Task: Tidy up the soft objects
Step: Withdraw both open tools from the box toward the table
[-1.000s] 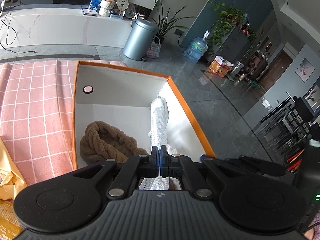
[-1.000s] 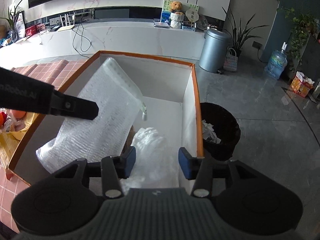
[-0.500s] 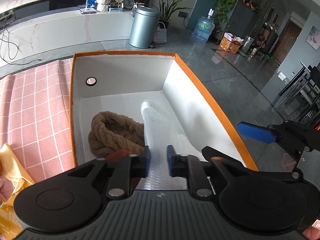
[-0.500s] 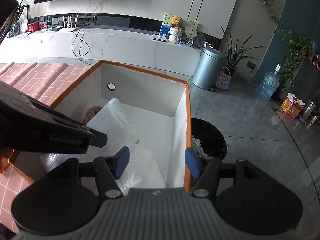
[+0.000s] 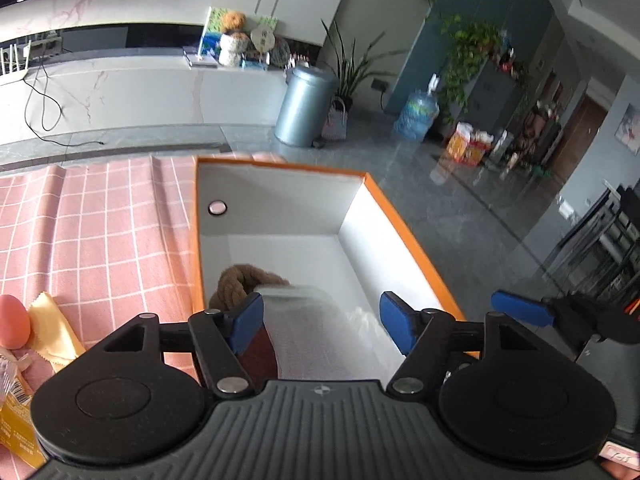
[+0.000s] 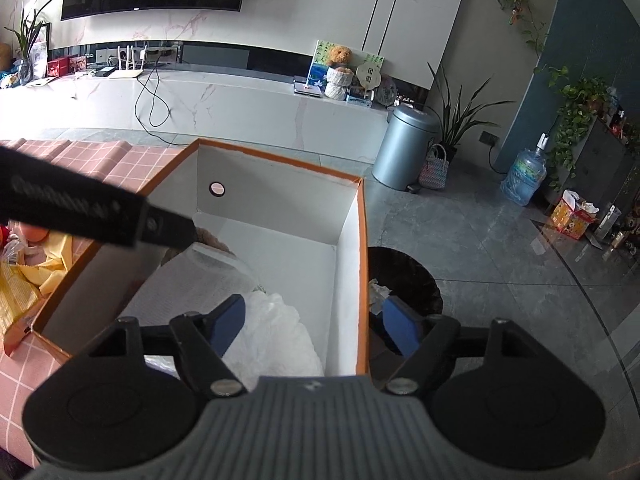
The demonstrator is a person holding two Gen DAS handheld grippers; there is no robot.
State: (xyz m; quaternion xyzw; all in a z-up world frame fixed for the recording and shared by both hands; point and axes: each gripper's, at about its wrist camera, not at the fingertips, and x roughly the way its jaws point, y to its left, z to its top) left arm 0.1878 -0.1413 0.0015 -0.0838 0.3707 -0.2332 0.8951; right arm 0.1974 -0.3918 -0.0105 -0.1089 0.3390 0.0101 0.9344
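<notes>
Standing on a pink checked cloth (image 5: 100,232), the orange-rimmed box (image 5: 404,224) borders grey floor. We see both the left gripper (image 5: 322,320) and the right gripper (image 6: 312,320) above it, jaws just opened wide, gripping nothing.

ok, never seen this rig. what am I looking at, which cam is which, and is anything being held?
There is no robot arm: a person holds a two-finger gripper in each hand, and a fisheye camera on each looks forward along its fingers. The black plastic at the bottom of each picture is that gripper's own body.

The left wrist view shows the left gripper, with the right gripper's blue pad at its right edge. The right wrist view shows the right gripper, with the left one crossing as a dark bar.

Both hover over an orange-rimmed white box on a pink checked cloth. Inside lie a brown knitted piece, a sheet of bubble wrap and a crumpled white plastic bag.

Nothing is held: both pairs of fingers have just been opening and grip nothing.
</notes>
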